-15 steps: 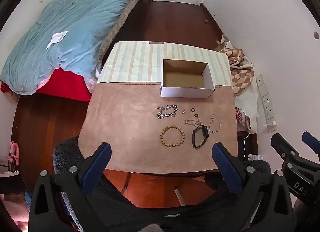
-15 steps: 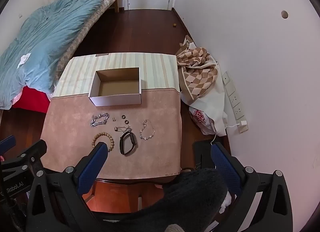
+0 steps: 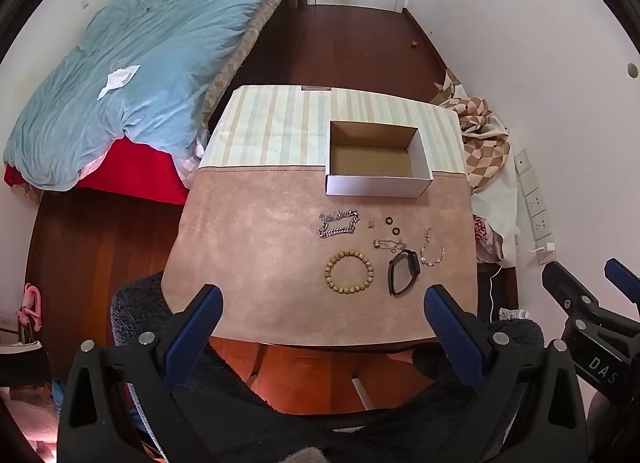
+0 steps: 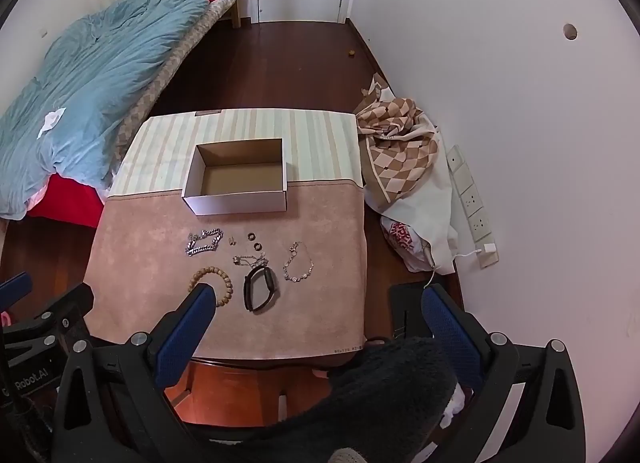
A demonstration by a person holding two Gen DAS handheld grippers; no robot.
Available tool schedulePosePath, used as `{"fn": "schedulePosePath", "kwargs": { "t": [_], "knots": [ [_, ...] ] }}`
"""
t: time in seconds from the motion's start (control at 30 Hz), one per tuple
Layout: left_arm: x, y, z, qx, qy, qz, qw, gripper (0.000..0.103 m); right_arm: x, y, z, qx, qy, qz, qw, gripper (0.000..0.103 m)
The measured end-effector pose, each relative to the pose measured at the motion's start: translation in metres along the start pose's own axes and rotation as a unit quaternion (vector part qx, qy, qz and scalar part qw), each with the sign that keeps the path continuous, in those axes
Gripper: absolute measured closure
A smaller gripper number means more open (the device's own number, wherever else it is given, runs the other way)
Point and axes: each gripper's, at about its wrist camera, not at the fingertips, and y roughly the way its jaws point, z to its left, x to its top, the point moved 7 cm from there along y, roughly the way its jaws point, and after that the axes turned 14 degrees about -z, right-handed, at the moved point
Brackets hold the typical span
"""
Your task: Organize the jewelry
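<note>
An empty white cardboard box (image 3: 376,183) (image 4: 236,201) stands on the table (image 3: 256,247) (image 4: 152,247). In front of it lie a silver chain bracelet (image 3: 338,223) (image 4: 204,242), a wooden bead bracelet (image 3: 349,272) (image 4: 216,277), a black band (image 3: 403,272) (image 4: 260,288), a thin jewelled bracelet (image 3: 433,249) (image 4: 298,263), two dark rings (image 3: 392,224) (image 4: 254,240), small earrings (image 3: 371,225) and a fine chain (image 3: 388,244) (image 4: 250,260). My left gripper (image 3: 322,329) and right gripper (image 4: 318,327) are both open and empty, held high above the table's near edge.
A bed with a blue duvet (image 3: 140,75) stands left of the table. A checked cloth and bags (image 4: 400,151) lie on the floor to the right, by wall sockets (image 4: 472,199). A dark fuzzy chair (image 3: 136,303) sits below the near edge.
Both views have shifted only slightly; the jewelry and the box have not moved. Both grippers stay open.
</note>
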Motion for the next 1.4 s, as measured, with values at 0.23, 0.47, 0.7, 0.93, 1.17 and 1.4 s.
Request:
{"fn": "schedulePosePath", "kwargs": {
  "t": [0.23, 0.47, 0.7, 0.93, 1.17, 1.4],
  "knots": [
    [0.0, -0.004, 0.002, 0.002, 0.002, -0.006, 1.0, 0.0, -0.001, -0.001, -0.007, 0.006, 0.003, -0.003, 1.0, 0.0],
    [0.0, -0.005, 0.002, 0.003, 0.003, -0.007, 1.0, 0.0, 0.001, -0.004, -0.006, 0.008, 0.004, -0.008, 1.0, 0.0],
    [0.002, -0.007, 0.004, 0.002, 0.004, -0.012, 0.9999, 0.0, 0.001, -0.008, -0.006, 0.007, 0.003, -0.01, 1.0, 0.0],
    [0.004, -0.01, 0.003, 0.001, 0.006, -0.016, 0.9999, 0.0, 0.002, -0.008, -0.006, 0.008, 0.002, -0.012, 1.0, 0.0],
    [0.003, -0.011, 0.003, 0.001, 0.004, -0.016, 0.9999, 0.0, 0.004, -0.009, -0.005, 0.009, 0.002, -0.014, 1.0, 0.0],
    [0.005, -0.015, -0.001, 0.001, 0.003, -0.018, 0.9998, 0.0, 0.005, -0.01, -0.004, 0.01, 0.002, -0.014, 1.0, 0.0]
  ]
}}
